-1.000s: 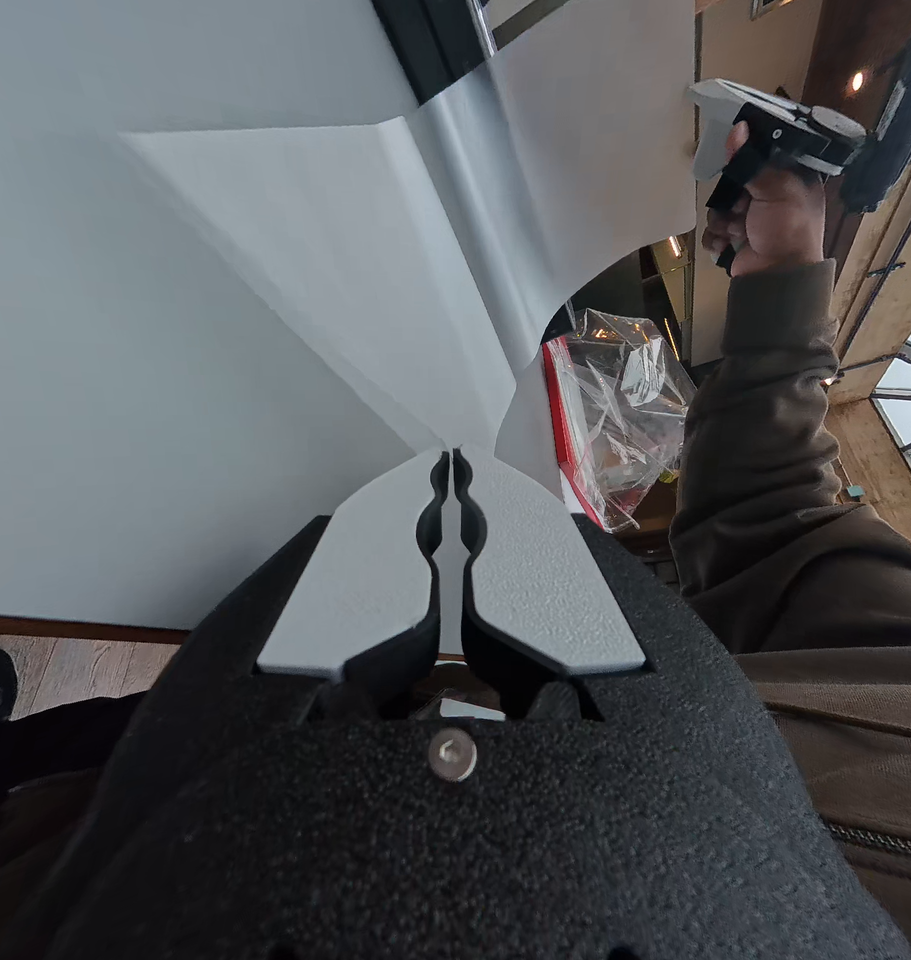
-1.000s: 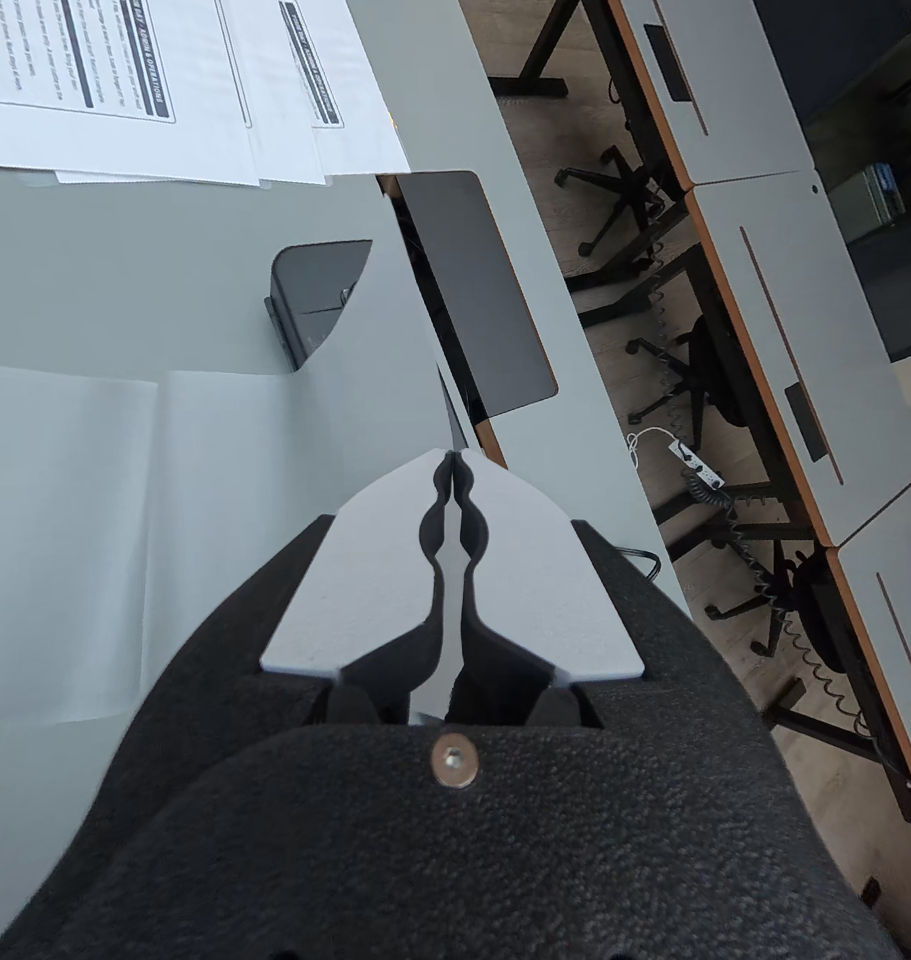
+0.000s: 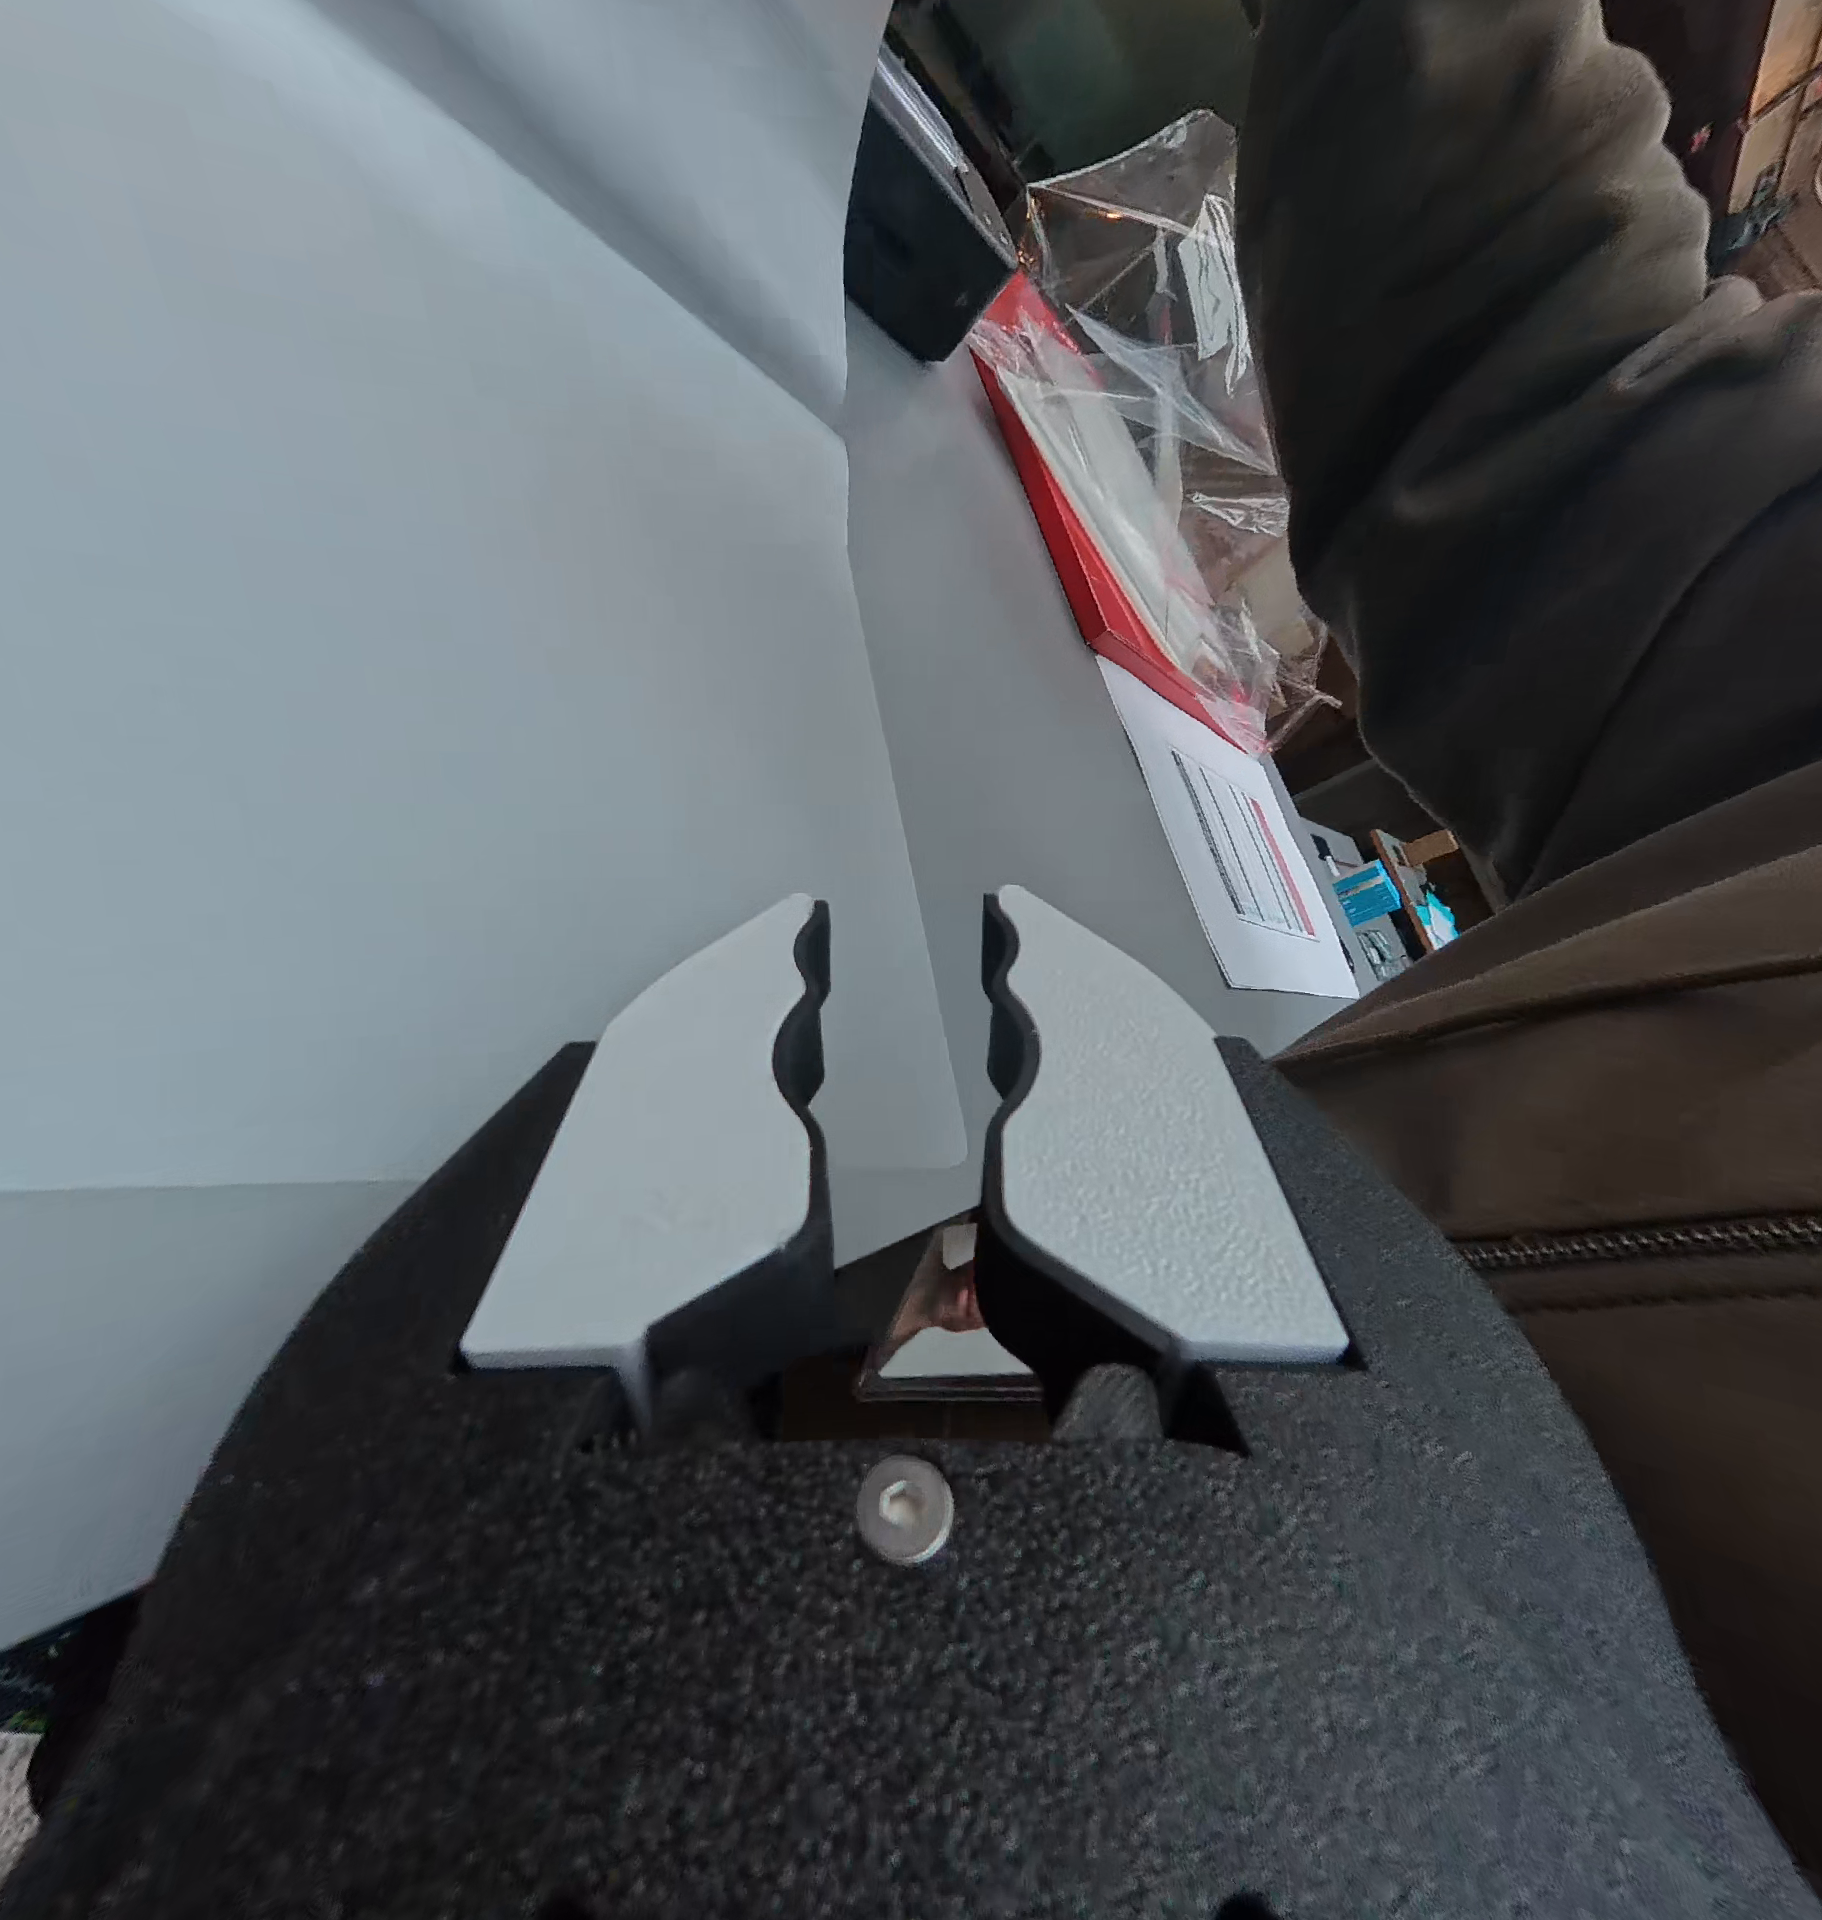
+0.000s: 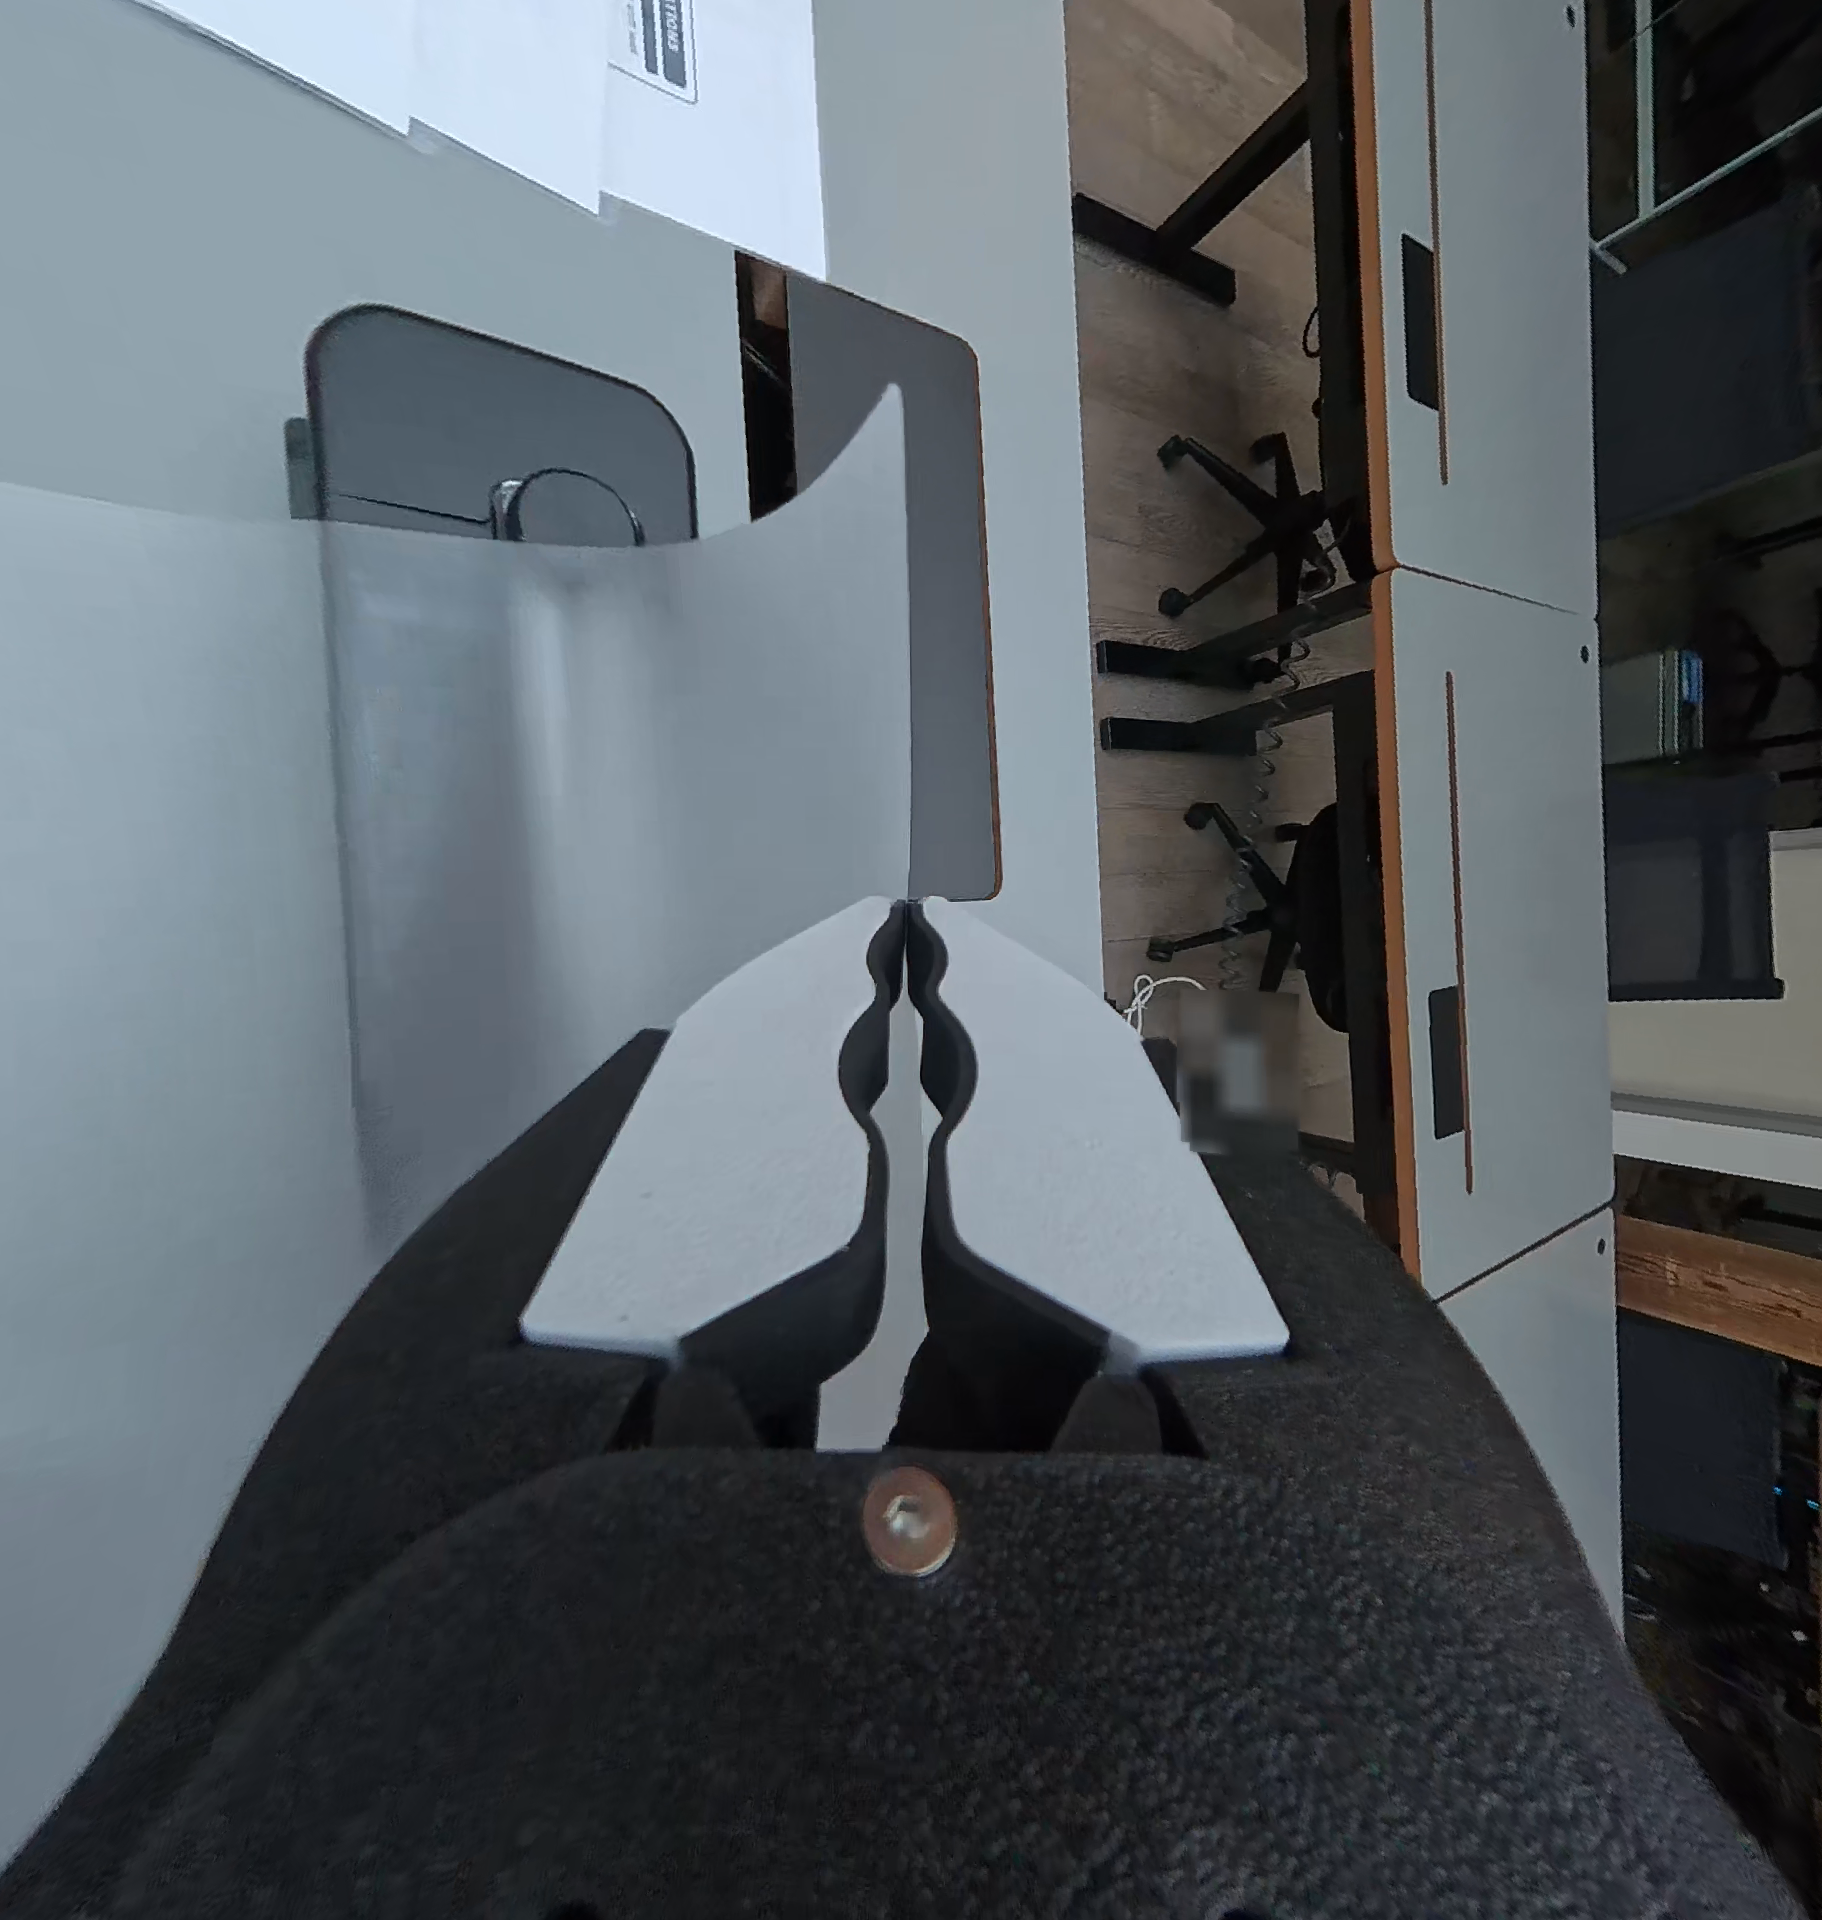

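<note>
White paper was the main thing in both views: a large blank sheet (image 4: 616,748) was pinched at its edge between the pressed-together fingers of the right gripper (image 4: 904,909), and from there it curved away to the left and stood up in front of the grey table (image 4: 938,156). The left gripper (image 3: 905,909) had its fingers spread apart and held nothing; the same sheet (image 3: 367,623) lay flat on the table (image 3: 990,623) just before it, with a rounded corner of the sheet showing in the gap between the fingers, but I could not tell if they touched it. To the right of that gripper lay a red box (image 3: 1083,540) under crumpled clear plastic wrap (image 3: 1167,343), and next to it a printed page (image 3: 1239,842) with a table on it. A brown sleeve (image 3: 1509,416) filled the right side. Beyond the right gripper, more printed pages (image 4: 678,125) lay on the table, and a dark flat device (image 4: 491,436) stood behind the sheet.
</note>
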Demonstrator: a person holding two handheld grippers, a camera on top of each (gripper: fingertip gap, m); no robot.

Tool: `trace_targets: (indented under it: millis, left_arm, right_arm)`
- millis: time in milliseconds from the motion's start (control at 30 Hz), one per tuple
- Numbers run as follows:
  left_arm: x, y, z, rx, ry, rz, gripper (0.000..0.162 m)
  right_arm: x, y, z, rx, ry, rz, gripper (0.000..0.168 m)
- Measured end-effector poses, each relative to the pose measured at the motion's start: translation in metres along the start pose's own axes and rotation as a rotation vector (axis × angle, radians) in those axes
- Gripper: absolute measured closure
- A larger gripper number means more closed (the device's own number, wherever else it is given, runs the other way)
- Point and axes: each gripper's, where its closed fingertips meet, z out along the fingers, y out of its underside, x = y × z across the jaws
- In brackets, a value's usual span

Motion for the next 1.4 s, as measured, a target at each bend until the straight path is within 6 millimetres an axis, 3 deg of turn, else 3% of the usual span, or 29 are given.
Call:
trace_targets:
  millis: [233,567,733,900,1167,1267,1400]
  left_arm:
    - [-0.007,0.002,0.026,-0.073,-0.017,0.036,0.134]
    - [-0.008,0.002,0.029,-0.09,0.006,0.034,0.135]
    - [-0.005,0.001,0.032,-0.109,0.035,0.038,0.135]
    - [-0.003,0.0,0.031,-0.121,0.06,0.044,0.135]
    - [-0.003,-0.005,0.026,-0.12,0.104,0.039,0.136]
    - [-0.002,-0.006,0.025,-0.126,0.127,0.045,0.136]
    - [-0.001,-0.008,0.023,-0.137,0.161,0.059,0.136]
  right_arm:
    - [0.008,-0.003,0.028,0.008,-0.015,-0.025,0.168]
    - [0.02,0.021,0.057,-0.066,0.032,-0.02,0.168]
    - [0.016,0.039,0.074,-0.139,0.028,-0.019,0.168]
    - [0.017,0.05,0.084,-0.184,0.039,0.028,0.159]
    - [0.034,0.043,0.074,-0.195,0.12,0.092,0.142]
    - [0.035,0.032,0.056,-0.195,0.152,0.084,0.141]
    - [0.019,0.007,0.021,-0.181,0.169,0.073,0.14]
